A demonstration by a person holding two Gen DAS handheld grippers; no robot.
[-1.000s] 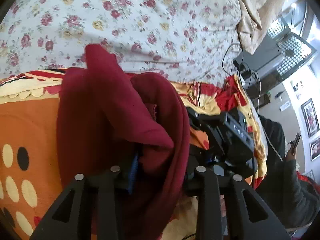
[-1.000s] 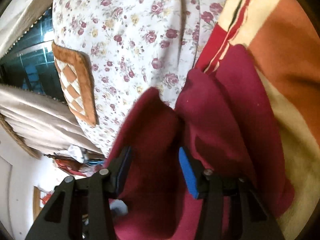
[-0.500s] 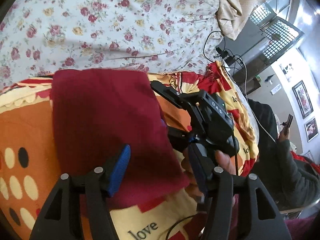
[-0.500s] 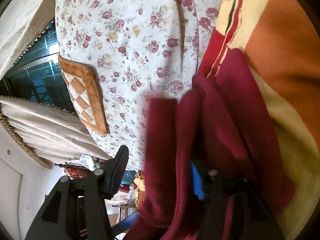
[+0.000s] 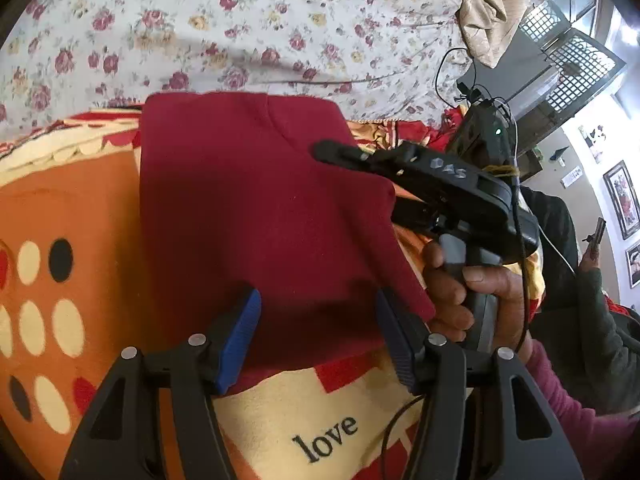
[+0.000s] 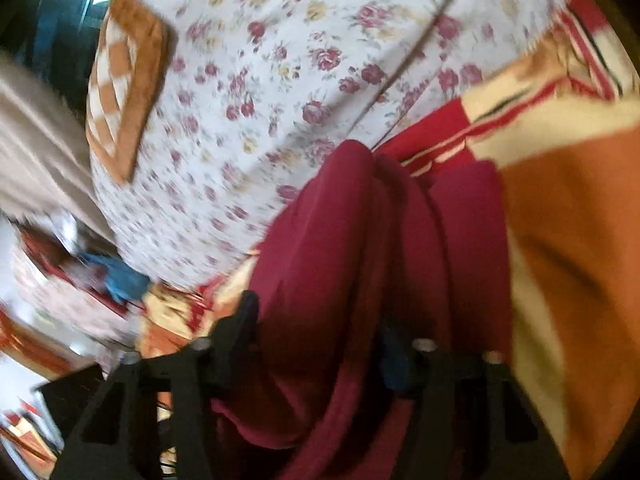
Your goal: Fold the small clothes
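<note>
A dark red garment [image 5: 256,208] lies folded flat on an orange and cream blanket [image 5: 72,200]. My left gripper [image 5: 316,320] hovers open over its near edge, and neither blue pad presses the cloth. In the left wrist view the right gripper [image 5: 404,188] sits at the garment's right edge, held by a hand [image 5: 472,292]. The right wrist view is blurred. There the garment [image 6: 344,240] bunches in folds between the jaws of the right gripper [image 6: 316,332], which are closing on it.
A white floral sheet [image 5: 240,20] covers the bed beyond the blanket. A brown checked cushion [image 6: 124,80] lies at its far left. Cables [image 5: 452,64] and a dark device sit off the bed's right side, near a seated person [image 5: 560,232] holding a phone.
The left gripper opened and let go of the garment, which went from a raised bunch to lying flat. The right gripper rolled and rose with cloth still between its jaws.
</note>
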